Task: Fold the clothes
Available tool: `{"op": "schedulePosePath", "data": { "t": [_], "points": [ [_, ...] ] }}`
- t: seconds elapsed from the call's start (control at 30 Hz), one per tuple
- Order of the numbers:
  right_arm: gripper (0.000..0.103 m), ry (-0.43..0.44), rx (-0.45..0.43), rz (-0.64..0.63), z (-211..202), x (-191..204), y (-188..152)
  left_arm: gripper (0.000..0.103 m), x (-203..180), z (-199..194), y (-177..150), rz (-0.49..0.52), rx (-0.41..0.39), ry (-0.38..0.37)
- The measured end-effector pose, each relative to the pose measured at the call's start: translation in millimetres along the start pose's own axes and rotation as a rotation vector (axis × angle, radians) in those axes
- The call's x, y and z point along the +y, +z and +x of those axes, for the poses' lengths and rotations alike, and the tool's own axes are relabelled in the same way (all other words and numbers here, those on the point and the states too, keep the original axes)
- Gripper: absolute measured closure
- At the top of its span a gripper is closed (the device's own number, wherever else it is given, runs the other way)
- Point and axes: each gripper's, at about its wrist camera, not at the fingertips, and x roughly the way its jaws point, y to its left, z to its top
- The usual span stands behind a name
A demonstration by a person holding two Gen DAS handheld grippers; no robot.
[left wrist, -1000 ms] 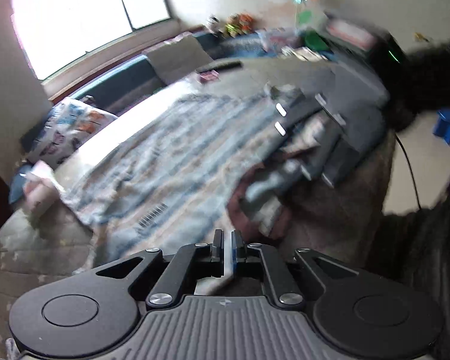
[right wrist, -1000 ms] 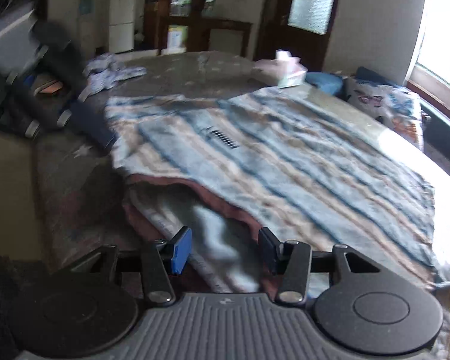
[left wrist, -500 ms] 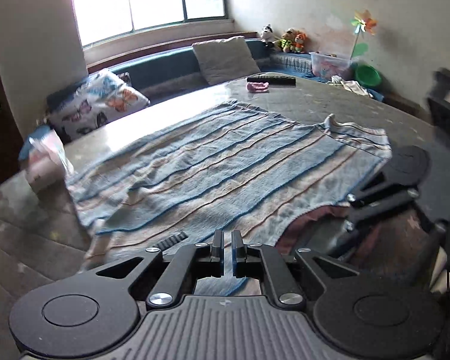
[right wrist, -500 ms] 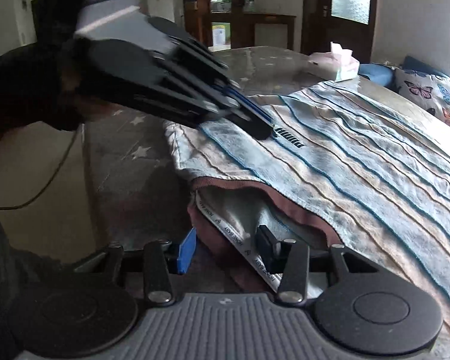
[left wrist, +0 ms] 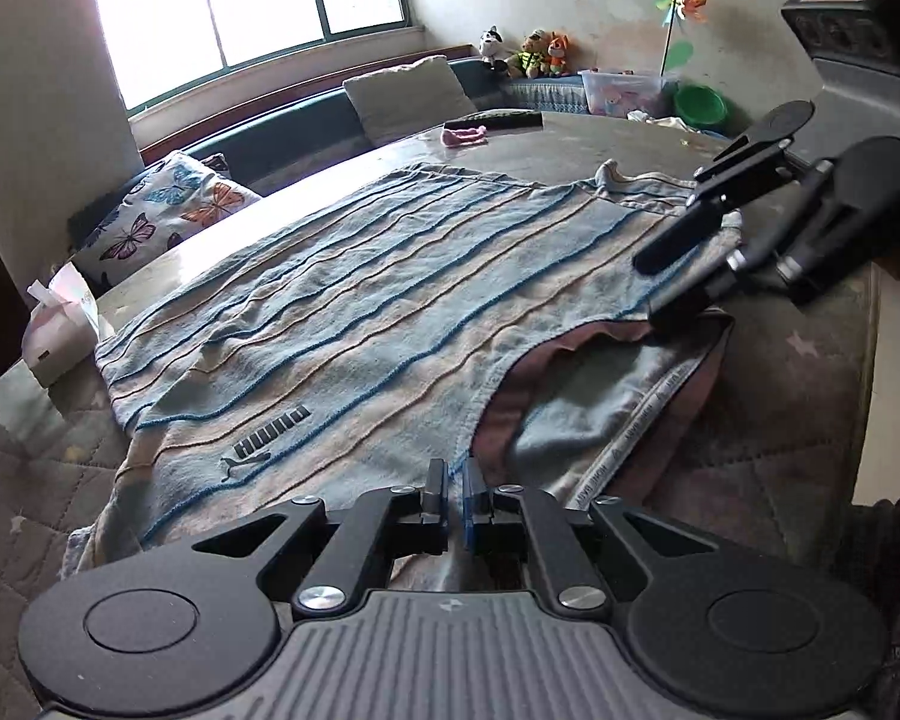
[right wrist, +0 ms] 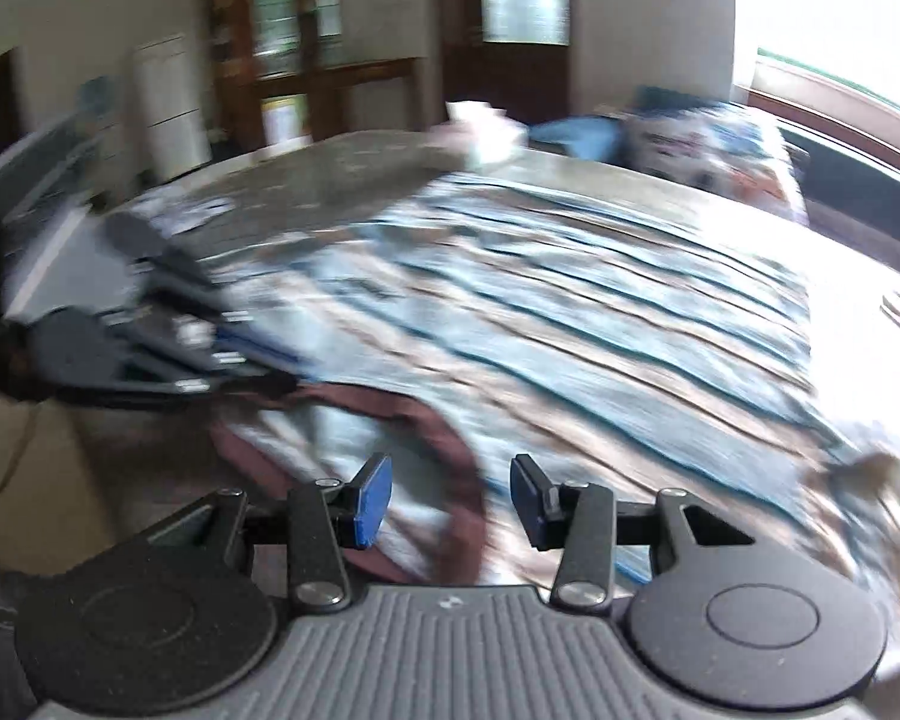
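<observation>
A blue and beige striped shirt (left wrist: 378, 300) with a brown collar (left wrist: 576, 348) lies flat on the table; it shows blurred in the right wrist view (right wrist: 570, 312). My left gripper (left wrist: 456, 489) is shut on the shirt's near shoulder edge beside the collar; it appears at the left of the right wrist view (right wrist: 258, 381). My right gripper (right wrist: 450, 498) is open with the collar (right wrist: 450, 450) between its fingers, above the cloth; it appears at the right of the left wrist view (left wrist: 660, 288).
A tissue pack (left wrist: 60, 324) sits at the table's left edge. A pink item (left wrist: 463, 133) and a dark remote (left wrist: 498, 119) lie at the far side. A bench with cushions (left wrist: 408, 90) runs under the window.
The left gripper settled low at the shirt's near edge, still shut. The right gripper moved sideways along the collar toward the far shoulder, staying open; its view is now motion-blurred.
</observation>
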Motion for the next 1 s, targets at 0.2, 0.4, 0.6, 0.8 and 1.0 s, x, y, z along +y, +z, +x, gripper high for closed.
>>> {"op": "schedulePosePath", "data": {
  "t": [0.2, 0.4, 0.6, 0.8, 1.0],
  "points": [
    [0.061, -0.073, 0.021, 0.099, -2.4, -22.6, -21.7, 0.095, -1.2, -5.7, 16.1, -0.010, -0.037, 0.007],
    [0.062, -0.080, -0.007, 0.154, -27.1, -32.0, -33.5, 0.089, -7.6, 4.8, 41.8, -0.036, -0.080, -0.006],
    [0.062, -0.229, -0.047, 0.270, -55.6, -62.2, -46.6, 0.089, -24.8, 29.2, 61.5, -0.045, -0.071, -0.046],
    [0.061, -0.468, -0.069, 0.445, -69.8, -111.7, -66.3, 0.088, -47.4, 47.5, 76.5, -0.028, -0.064, -0.093],
    [0.062, -0.557, -0.090, 0.590, -68.1, -145.4, -79.5, 0.087, -68.8, 59.2, 81.6, 0.010, -0.050, -0.127]
  ]
}}
